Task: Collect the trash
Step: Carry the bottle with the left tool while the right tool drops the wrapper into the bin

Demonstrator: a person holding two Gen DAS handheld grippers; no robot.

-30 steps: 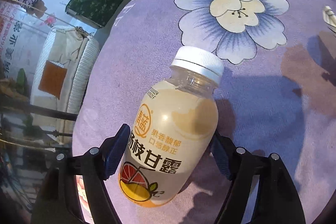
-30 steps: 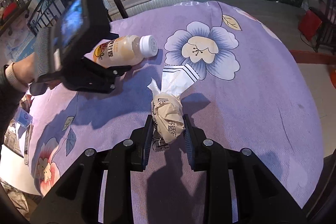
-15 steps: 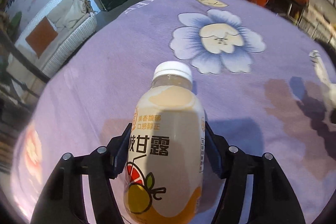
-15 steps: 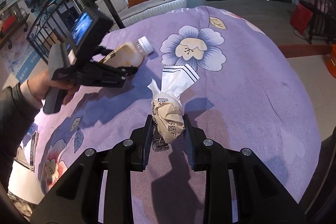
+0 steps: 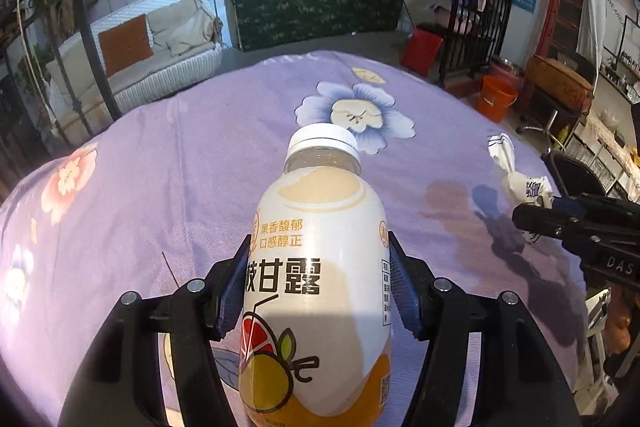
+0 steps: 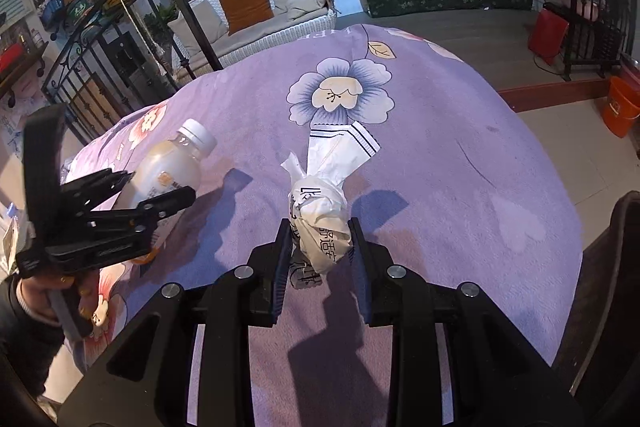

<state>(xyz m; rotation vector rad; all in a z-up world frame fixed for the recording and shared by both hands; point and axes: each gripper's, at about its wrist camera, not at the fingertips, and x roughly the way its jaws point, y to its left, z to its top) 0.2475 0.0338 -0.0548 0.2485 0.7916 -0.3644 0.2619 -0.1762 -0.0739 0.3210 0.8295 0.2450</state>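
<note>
A plastic drink bottle [image 5: 320,203] with a white cap and an orange fruit label is off the purple flowered tablecloth [image 5: 168,187]. My left gripper [image 5: 317,251] is shut on it, both blue pads pressed against its sides. The right wrist view has the same bottle [image 6: 168,171] in the left gripper [image 6: 158,185] at the left, cap pointing away. My right gripper [image 6: 320,227] is shut on a crumpled white paper wrapper [image 6: 322,215], whose loose end fans out ahead above the cloth. In the left wrist view that wrapper [image 5: 524,183] and right gripper [image 5: 538,209] are at the right edge.
A person's hand and dark sleeve [image 6: 36,291] hold the left gripper. Beyond the table's far edge stand a white wicker sofa [image 5: 152,51], a green-covered counter [image 5: 316,7], a red bin [image 5: 422,49] and an orange bucket [image 5: 496,101]. A black metal rack [image 6: 100,75] is at the left.
My left jaws closed onto the bottle, then lifted it off the cloth and rolled it label-up, cap pointing away. My right gripper drifted a little with the wrapper still in it.
</note>
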